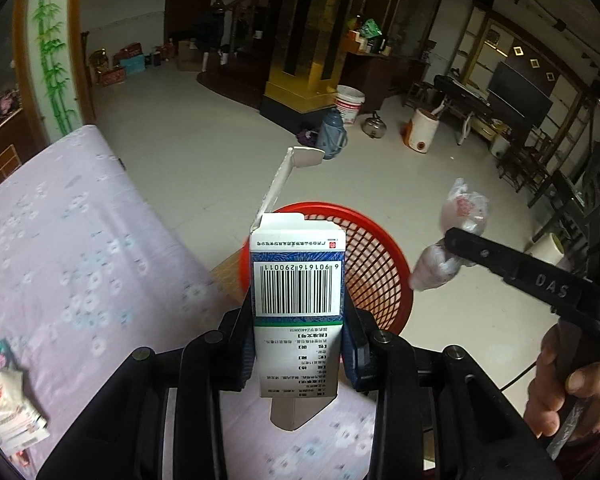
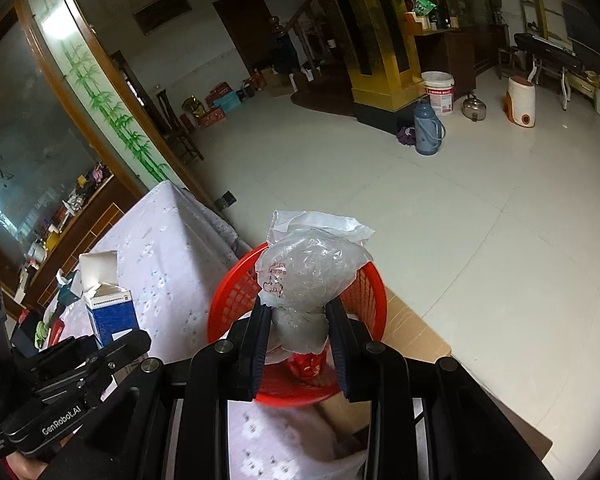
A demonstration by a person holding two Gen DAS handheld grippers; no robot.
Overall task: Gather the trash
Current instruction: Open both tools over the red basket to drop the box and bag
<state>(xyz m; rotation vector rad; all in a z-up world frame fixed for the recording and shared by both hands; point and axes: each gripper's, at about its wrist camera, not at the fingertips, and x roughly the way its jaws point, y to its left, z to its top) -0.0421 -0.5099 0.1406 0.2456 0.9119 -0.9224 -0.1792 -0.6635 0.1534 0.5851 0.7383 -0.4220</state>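
Left wrist view: the left gripper clamps 1 open carton above the 1 red basket; 2 wrappers lie on the tablecloth. The right gripper pinches 1 crumpled plastic bag over that basket.

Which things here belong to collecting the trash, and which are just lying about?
Job in hand:
- carton in the left gripper
- plastic bag in the right gripper
- red basket
- wrappers on the cloth

Lying about:
- flask
- bucket
- kettle
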